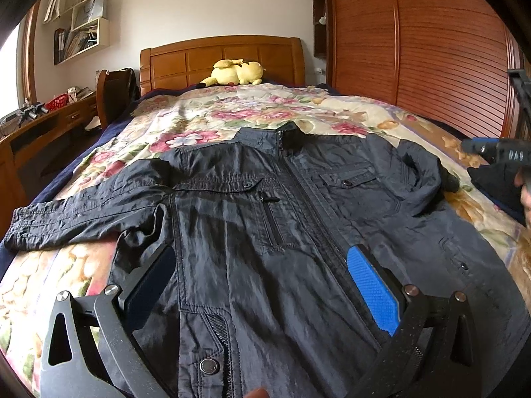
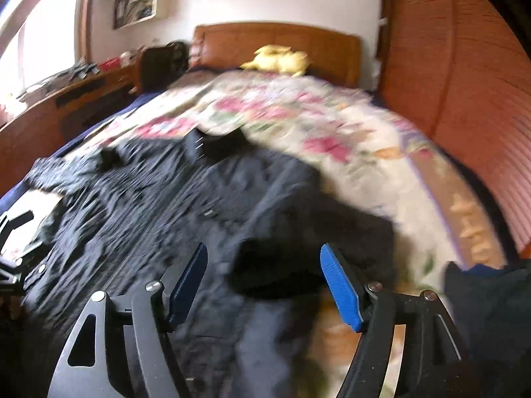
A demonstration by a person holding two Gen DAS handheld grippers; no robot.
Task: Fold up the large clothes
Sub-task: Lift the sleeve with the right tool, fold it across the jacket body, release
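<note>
Lying zipped and face up on the floral bedspread, the dark jacket fills the near part of the bed, collar toward the wooden headboard. At far left, one sleeve stretches out flat toward the bed's edge; if you fold the body first, I judge it could slide off and drag the fabric askew. Your left gripper hovers low over the jacket's front with its jaws wide apart, holding nothing; closing there would likely pinch only the top layer beside the zipper. Further right, the other sleeve lies bunched over the chest. Your right gripper also stands apart, empty, above that dark bunched cloth. Its view is heavily blurred, so aiming a grab now risks missing the cuff.
</note>
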